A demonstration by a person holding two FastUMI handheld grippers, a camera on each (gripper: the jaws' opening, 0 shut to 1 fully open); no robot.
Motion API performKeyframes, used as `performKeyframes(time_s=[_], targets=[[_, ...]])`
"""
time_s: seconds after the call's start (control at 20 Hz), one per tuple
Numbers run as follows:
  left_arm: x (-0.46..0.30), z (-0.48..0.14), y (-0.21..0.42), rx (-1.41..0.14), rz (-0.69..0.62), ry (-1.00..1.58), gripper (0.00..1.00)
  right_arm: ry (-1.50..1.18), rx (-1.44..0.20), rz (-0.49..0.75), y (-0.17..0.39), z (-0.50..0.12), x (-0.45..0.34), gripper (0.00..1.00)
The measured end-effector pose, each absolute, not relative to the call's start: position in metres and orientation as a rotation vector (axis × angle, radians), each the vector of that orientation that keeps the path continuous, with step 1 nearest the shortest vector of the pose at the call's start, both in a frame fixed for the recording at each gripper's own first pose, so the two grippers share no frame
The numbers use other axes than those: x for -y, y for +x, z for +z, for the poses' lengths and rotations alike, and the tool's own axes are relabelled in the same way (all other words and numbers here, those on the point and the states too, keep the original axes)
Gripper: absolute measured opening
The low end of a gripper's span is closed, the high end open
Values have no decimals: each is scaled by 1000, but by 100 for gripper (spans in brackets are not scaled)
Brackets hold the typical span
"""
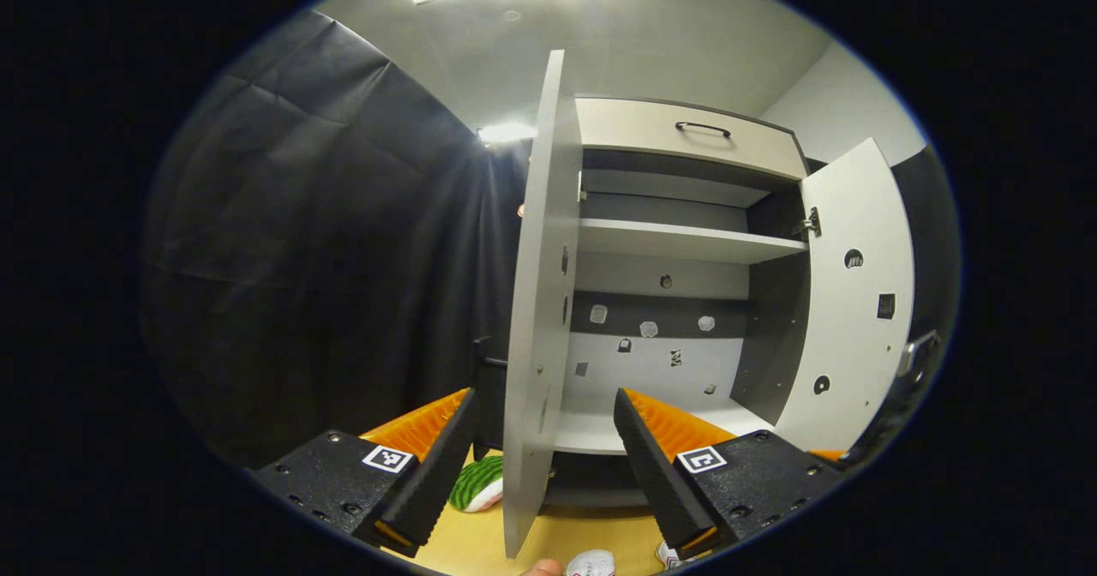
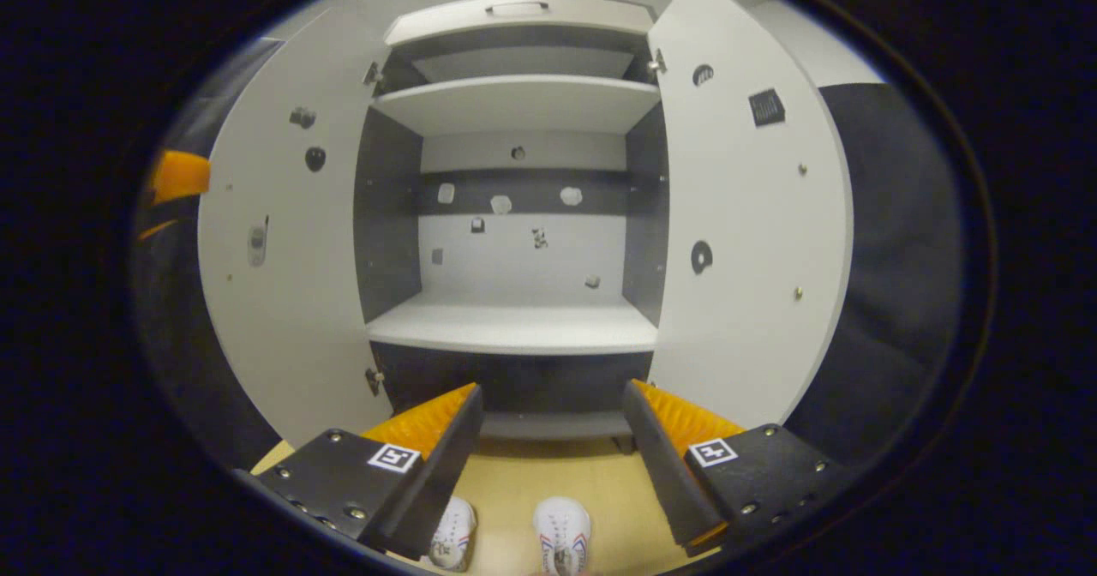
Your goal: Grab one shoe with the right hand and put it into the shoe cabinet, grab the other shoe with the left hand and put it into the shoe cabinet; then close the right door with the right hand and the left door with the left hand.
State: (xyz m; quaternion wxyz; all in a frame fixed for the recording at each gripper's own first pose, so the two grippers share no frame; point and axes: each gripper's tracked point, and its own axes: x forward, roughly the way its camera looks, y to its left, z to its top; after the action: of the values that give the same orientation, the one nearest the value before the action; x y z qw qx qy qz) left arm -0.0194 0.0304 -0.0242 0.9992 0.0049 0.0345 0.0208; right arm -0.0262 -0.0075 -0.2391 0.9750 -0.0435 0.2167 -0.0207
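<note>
The white shoe cabinet (image 2: 514, 327) stands in front with both doors swung out and its shelves bare. Two white shoes (image 2: 561, 535) (image 2: 452, 535) lie side by side on the wooden floor, just below my right gripper (image 2: 555, 392), which is open and holds nothing. In the left gripper view the left door (image 1: 536, 302) shows edge-on, right between the fingers of my open left gripper (image 1: 544, 405). The toes of the shoes (image 1: 591, 563) peek in at the bottom edge. The right door (image 1: 857, 302) stands wide open.
A green striped object (image 1: 478, 483) lies on the floor left of the left door. A drawer with a dark handle (image 1: 703, 129) tops the cabinet. Black cloth walls stand on both sides. The other gripper (image 1: 908, 379) shows at the right edge.
</note>
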Motion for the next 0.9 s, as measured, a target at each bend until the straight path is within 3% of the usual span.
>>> performKeyframes(time_s=[0.25,0.4,0.55,0.6,0.65,0.9], targets=[[-46,-28,-24,-78,92,28,96,-57,-681,-54,-70,-356,26,98],[-50,-28,-27,-81,108,32,96,-56,-815,-41,-94,-410,30,84],[-54,-27,-29,-79,127,52,96,-56,-930,0,-116,-455,24,84],[-56,-27,-29,-79,132,53,96,-56,-958,6,-122,-466,23,62],[-57,-27,-30,-80,136,52,96,-55,-982,13,-127,-477,21,58],[-73,-28,-34,-81,181,55,96,-109,-1082,37,-139,-518,18,58]])
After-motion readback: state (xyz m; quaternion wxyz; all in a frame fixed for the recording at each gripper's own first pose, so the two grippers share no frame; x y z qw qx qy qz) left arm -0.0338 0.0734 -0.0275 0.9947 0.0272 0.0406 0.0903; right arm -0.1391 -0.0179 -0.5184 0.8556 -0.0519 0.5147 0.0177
